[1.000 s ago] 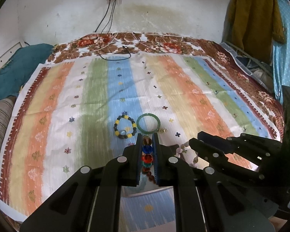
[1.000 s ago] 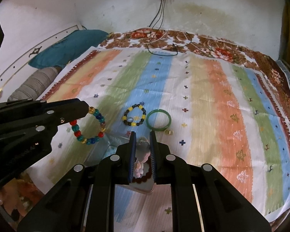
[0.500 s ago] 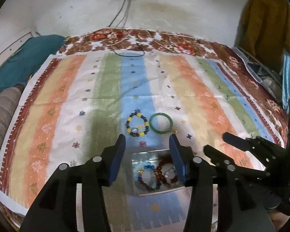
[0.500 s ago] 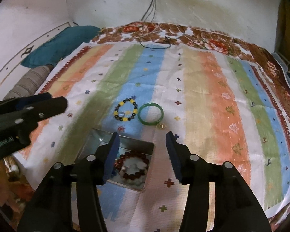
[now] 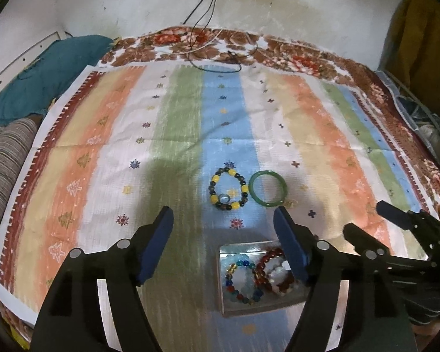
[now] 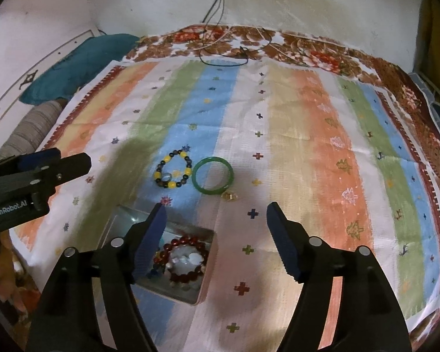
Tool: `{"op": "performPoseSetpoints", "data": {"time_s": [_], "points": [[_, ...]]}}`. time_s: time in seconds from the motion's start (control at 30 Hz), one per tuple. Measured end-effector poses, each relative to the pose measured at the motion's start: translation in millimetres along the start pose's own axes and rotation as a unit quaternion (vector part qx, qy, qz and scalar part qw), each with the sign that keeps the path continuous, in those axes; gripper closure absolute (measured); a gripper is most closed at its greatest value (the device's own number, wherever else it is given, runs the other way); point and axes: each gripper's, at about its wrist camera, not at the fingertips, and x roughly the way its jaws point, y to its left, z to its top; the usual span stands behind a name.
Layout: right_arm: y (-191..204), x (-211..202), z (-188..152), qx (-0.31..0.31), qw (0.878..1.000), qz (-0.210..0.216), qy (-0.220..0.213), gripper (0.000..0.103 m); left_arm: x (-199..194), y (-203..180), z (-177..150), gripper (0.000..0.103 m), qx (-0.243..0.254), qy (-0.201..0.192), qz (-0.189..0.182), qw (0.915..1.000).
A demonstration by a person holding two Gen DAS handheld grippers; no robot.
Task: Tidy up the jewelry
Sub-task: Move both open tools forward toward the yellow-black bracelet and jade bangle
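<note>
both grippers stand wide apart with nothing between the jaws; the left gripper [image 5: 223, 224] and the right gripper [image 6: 215, 220] have just been opening over the metal tin [image 6: 204, 289], and no bracelet is pinched in either

in the tin lie a multicoloured bead bracelet [image 5: 240, 281] and a dark red bead bracelet [image 6: 181, 259], side by side, the red one ringing some pale pieces i cannot make out. beyond the tin, on the blue stripe of the striped cloth [image 6: 308, 152], sit a yellow and dark bead bracelet [image 6: 173, 172] with a small ring [image 6: 166, 177] inside its loop, and just beside it a green bangle [image 6: 212, 177]. a small gold piece [image 6: 230, 196] lies at the bangle's near edge, touching or almost so

the step in hand looks like going for the next loose piece. the bangle is rigid and slick, so take it across one side of its rim, jaws straddling the band, and lift straight up; the bead bracelet is limp, so pinch a few beads and mind the ring within it

every loop lies flat, its opening facing up; the bangle is round with no long axis, the bead bracelet slightly oval, stretched away from the tin
</note>
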Motion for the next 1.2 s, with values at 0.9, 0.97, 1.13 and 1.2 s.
{"op": "performPoseSetpoints", "data": {"time_s": [0.9,0.97,1.13,1.2], "points": [[-18,63,29,0.019,0.999,-0.002,0.048,0.015,76,19,26,0.01,-0.014,0.047,0.008,0.9988],[-19,67,30,0.022,0.998,-0.001,0.052,0.015,81,20,27,0.01,-0.014,0.05,0.008,0.9986],[-19,74,32,0.021,0.998,0.003,0.06,0.015,94,22,29,0.01,-0.013,0.065,0.01,0.9978],[-20,77,33,0.021,0.998,0.003,0.062,0.015,97,21,30,0.01,-0.011,0.068,0.005,0.9976]]}}
